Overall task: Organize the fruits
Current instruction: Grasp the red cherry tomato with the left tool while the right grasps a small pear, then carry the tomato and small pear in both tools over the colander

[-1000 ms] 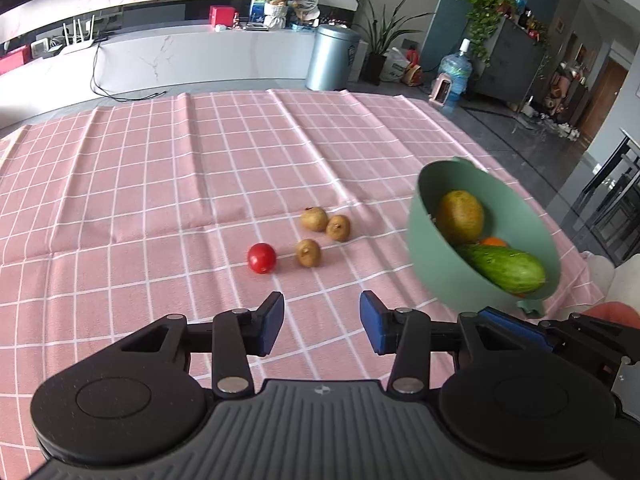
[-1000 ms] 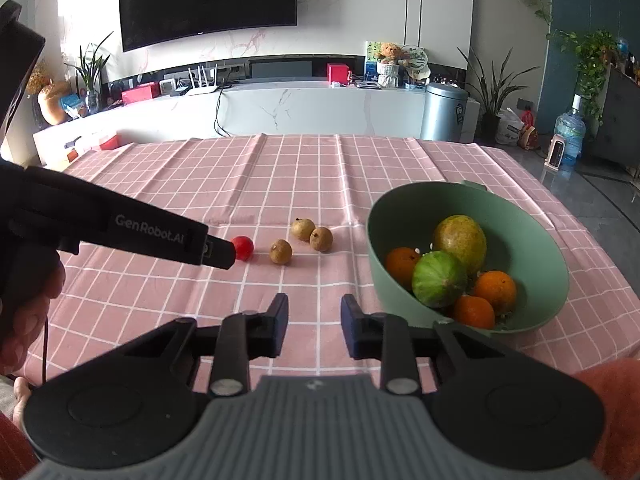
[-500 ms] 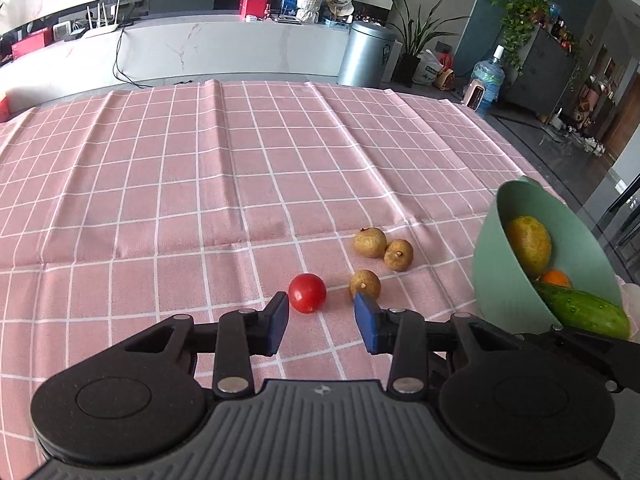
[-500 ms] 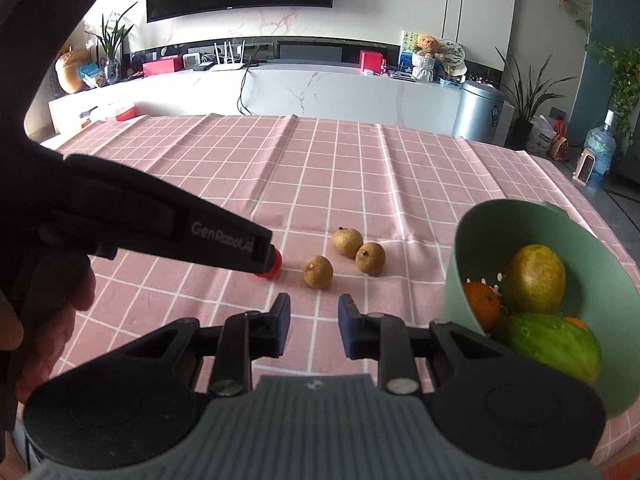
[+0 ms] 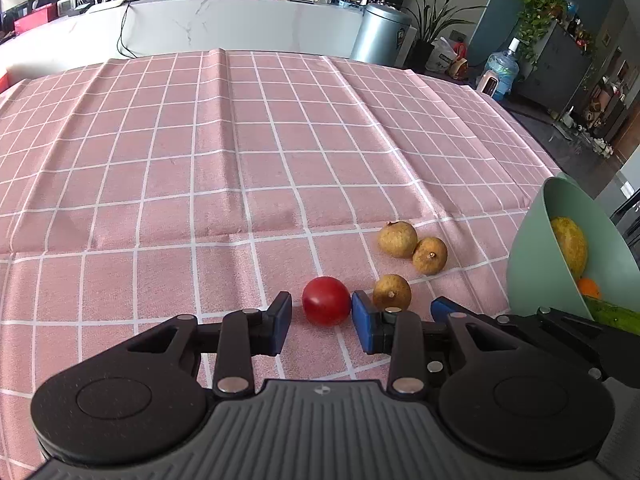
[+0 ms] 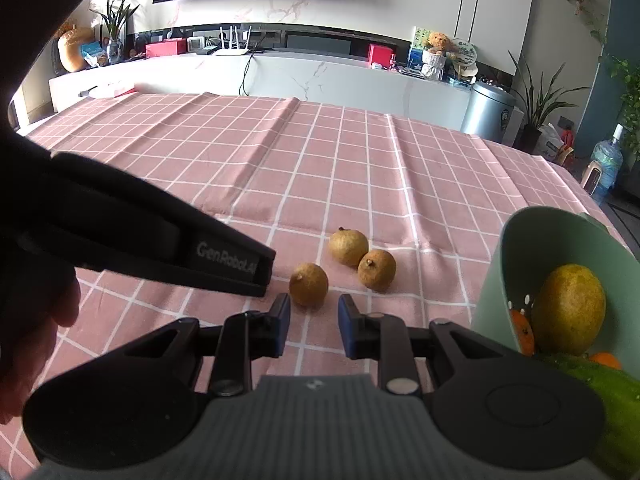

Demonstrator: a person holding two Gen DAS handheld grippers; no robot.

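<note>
The left gripper [image 5: 321, 322], jaws closing around the cherry tomato [image 5: 326, 301], hides it from the right gripper [image 6: 314, 325], whose jaws sit pressed near-together on nothing.

We see both fisheye views in bright daylight, sharp throughout. Straight lines of the checked tablecloth [image 5: 240, 160] bow toward the edges. The fruits cast soft, short shadows. In the right wrist view, the backlit left gripper [image 6: 264, 276] appears nearly black.

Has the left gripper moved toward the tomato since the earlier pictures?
Yes. The left gripper has come forward and down over the cloth; the tomato now sits between its closing jaws.
</note>
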